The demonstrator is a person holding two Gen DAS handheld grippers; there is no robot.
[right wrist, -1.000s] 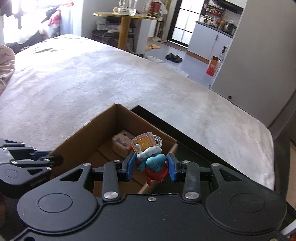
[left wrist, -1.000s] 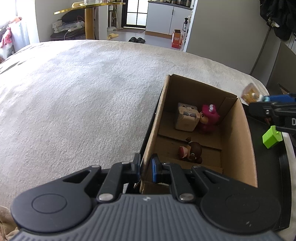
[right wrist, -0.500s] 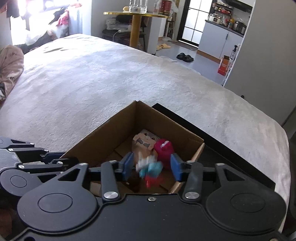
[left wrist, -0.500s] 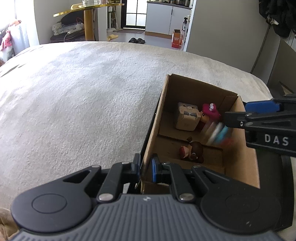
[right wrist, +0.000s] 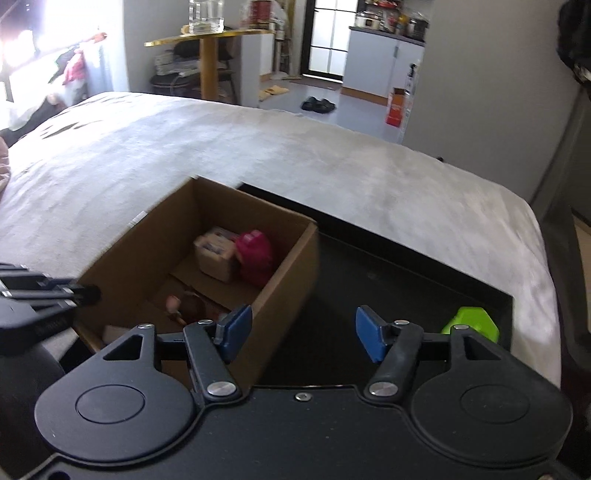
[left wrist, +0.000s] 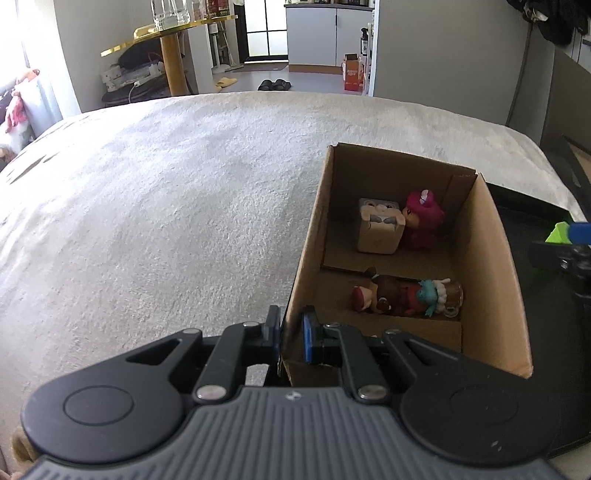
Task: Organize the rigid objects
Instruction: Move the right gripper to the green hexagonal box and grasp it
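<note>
A cardboard box (left wrist: 487,266) (right wrist: 291,273) stands on a black tray (right wrist: 388,273). Inside lie a tan cube toy (left wrist: 380,230), a pink figure (left wrist: 423,221), a brown figure (left wrist: 380,293) and the blue figure with a beer mug (left wrist: 437,295). My left gripper (left wrist: 291,338) is shut on the box's near left wall. My right gripper (right wrist: 303,334) is open and empty, above the tray just right of the box. A green block (right wrist: 472,325) sits on the tray at the right, also in the left wrist view (left wrist: 559,233).
The tray rests on a white fleecy bed cover (left wrist: 166,206). Beyond the bed are a gold-topped table (left wrist: 166,33), slippers (right wrist: 317,104) on the floor and white cabinets (right wrist: 380,64).
My right gripper opened and dropped the blue figure with the mug into the box beside the brown figure, then drew back to the right over the tray. The left gripper kept its hold.
</note>
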